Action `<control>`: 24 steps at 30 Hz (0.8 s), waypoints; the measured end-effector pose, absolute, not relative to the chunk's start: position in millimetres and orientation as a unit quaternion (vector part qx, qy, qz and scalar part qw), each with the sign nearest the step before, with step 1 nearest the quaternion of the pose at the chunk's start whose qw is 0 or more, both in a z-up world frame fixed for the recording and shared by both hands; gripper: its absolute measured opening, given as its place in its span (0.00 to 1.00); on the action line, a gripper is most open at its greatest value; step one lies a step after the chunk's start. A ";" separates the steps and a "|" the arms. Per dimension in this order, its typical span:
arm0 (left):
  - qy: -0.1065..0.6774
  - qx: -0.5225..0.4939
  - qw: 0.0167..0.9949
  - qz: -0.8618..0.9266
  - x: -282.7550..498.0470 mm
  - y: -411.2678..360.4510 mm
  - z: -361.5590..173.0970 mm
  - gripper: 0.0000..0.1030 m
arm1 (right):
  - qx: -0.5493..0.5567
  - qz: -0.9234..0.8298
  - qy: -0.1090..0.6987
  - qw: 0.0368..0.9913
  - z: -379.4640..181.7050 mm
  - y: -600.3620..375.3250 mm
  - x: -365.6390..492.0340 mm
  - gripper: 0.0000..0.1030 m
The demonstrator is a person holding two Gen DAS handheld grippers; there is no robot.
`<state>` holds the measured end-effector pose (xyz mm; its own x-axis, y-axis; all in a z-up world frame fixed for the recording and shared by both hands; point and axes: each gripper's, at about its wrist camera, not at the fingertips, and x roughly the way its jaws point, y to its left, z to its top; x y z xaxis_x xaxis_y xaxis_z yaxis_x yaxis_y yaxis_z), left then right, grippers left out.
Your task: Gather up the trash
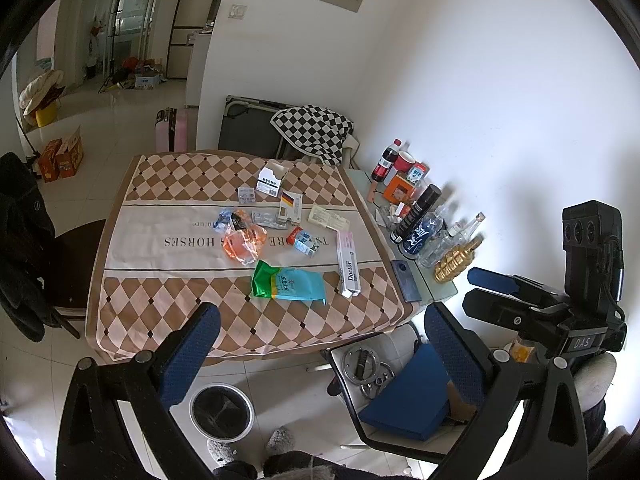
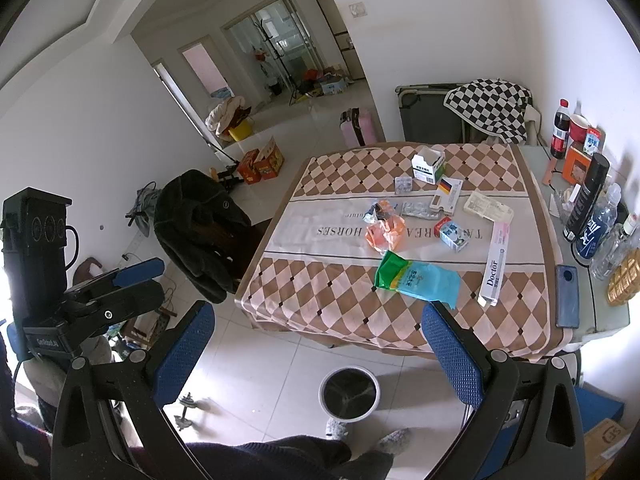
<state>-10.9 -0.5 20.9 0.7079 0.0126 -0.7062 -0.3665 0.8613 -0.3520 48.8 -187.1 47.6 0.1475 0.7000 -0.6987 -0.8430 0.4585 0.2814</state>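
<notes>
At frame bottom, both grippers (image 1: 320, 332) (image 2: 318, 330) hung apart, empty; thin green wrapper (image 1: 286, 284) might slip before reaching the bin (image 1: 222, 410).

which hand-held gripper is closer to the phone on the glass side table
Right. The right hand-held gripper hangs open just before the table edge near the phone; the left hand-held gripper is farther left, also open.

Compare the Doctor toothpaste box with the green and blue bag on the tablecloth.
The Doctor toothpaste box is a long, narrow, stiff white carton; the green and blue bag is wide, soft and crumpled flat. The box runs away from the table's near edge, while the bag lies across it. The box lies to the right of the bag. Both rest on the checked tablecloth, untouched by either gripper.
</notes>
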 end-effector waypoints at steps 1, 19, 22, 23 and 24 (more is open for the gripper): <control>0.366 -0.241 0.892 0.107 -11.2 -0.9 19.4 1.00 | -0.088 0.513 0.404 0.752 44.8 -187.0 49.7 1.00; 0.367 -0.241 0.892 0.104 -10.3 -4.5 22.9 1.00 | -0.087 0.513 0.404 0.752 44.9 -187.0 49.3 1.00; 0.367 -0.243 0.892 0.105 -9.9 -4.8 22.8 1.00 | -0.088 0.513 0.404 0.752 44.8 -187.0 49.5 1.00; 0.367 -0.243 0.892 0.105 -9.8 -4.9 22.6 1.00 | -0.087 0.513 0.404 0.752 44.7 -187.1 49.6 1.00; 0.367 -0.243 0.892 0.105 -9.8 -5.1 22.8 1.00 | -0.087 0.513 0.405 0.752 45.2 -187.2 49.2 1.00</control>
